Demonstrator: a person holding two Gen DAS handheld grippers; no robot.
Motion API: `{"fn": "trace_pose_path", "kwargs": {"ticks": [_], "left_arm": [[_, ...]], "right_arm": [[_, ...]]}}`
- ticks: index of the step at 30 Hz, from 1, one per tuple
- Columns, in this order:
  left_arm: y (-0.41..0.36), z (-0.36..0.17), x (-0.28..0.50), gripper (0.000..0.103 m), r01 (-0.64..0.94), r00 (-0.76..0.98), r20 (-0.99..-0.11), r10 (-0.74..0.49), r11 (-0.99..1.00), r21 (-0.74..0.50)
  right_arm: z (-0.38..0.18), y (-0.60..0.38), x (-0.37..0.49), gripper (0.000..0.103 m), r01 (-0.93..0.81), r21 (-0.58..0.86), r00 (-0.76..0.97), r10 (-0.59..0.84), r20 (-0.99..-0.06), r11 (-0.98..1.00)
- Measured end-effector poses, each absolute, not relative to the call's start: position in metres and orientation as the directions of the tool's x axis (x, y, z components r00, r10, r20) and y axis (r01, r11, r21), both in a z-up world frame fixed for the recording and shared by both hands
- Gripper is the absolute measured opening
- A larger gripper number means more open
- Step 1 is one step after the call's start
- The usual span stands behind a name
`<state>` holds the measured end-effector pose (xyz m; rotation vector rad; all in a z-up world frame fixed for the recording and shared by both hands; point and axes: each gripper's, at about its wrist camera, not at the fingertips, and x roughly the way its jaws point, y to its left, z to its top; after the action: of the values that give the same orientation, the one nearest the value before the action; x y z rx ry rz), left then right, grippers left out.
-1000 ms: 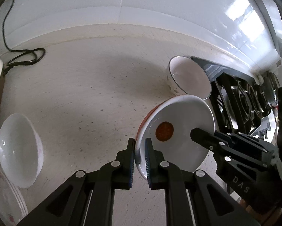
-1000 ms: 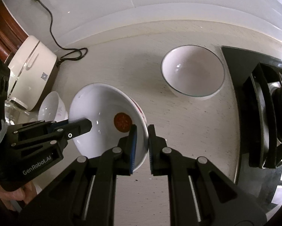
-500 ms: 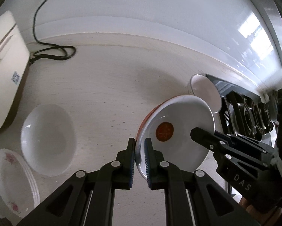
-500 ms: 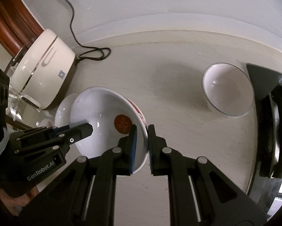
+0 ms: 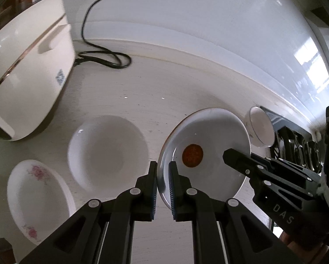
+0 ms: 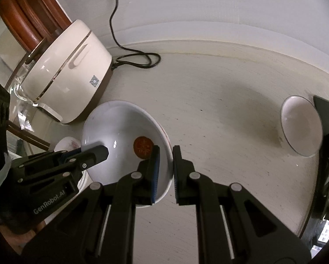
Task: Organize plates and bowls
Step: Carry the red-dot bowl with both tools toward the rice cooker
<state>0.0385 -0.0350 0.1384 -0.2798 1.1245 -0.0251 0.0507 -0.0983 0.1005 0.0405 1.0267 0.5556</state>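
A white bowl with a red seal in its middle is held above the counter by both grippers. My left gripper is shut on its near-left rim. My right gripper is shut on its opposite rim; it also shows in the left wrist view. A plain white bowl stands on the counter just left of the held bowl. A stack of flowered plates lies further left. Another white bowl stands far right by the stove.
A cream rice cooker stands at the back left with its black cord looped on the counter. A black gas stove is at the right. White wall tiles run behind.
Both grippers have carried the seal bowl leftward over the counter, away from the stove. The rice cooker, plain bowl and flowered plates have come closer; the bowl by the stove has receded.
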Motion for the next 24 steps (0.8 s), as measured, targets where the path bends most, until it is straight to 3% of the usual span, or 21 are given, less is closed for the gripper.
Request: {"fn": "trace_pose_path", "kwargs": {"ticks": [24], "left_arm": [[0.041,0.129,0.039,0.010,-0.282,0.421,-0.903,-0.088,0.933,-0.223]], "right_arm": [[0.085,-0.018,0.076,0.014,-0.517,0.289,0.296,0.485,-0.823,0.806]]}}
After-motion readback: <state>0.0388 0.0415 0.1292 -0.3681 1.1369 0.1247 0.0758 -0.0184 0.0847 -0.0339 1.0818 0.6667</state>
